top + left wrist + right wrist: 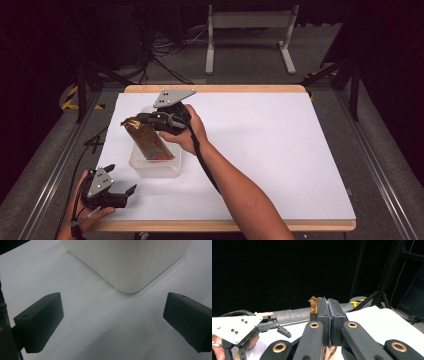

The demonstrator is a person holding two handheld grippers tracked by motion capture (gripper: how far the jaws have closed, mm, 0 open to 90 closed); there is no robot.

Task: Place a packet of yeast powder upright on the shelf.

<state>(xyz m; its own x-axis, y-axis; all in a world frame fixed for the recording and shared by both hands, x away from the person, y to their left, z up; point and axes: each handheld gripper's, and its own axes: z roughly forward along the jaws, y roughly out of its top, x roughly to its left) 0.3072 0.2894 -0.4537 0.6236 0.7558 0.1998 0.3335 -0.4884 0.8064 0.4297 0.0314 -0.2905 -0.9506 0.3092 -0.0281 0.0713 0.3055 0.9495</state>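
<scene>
Well, a white sheet (260,150) covers the wooden table (215,88), and beyond it, at twelve o'clock, a pale metal stand (250,30) rests on grey floor among loose cables in an otherwise dark room.

Toward nine o'clock on the sheet sits a clear plastic tub (155,167). A gold foil packet (147,141) stands tilted in it, its lower end with a red patch down inside the tub and its crumpled top leaning toward ten o'clock.

From the six o'clock edge the person's right forearm reaches diagonally across to the tub. The right gripper (142,119) points toward nine o'clock, its jaws pinched tight on the packet's top edge; in the right gripper view the brown foil (314,302) pokes out past the closed jaws.

Down at seven o'clock, the left gripper (121,182) rests on the sheet near the table's front corner, jaws spread wide around nothing, aimed at the tub's rounded corner (130,287).
</scene>
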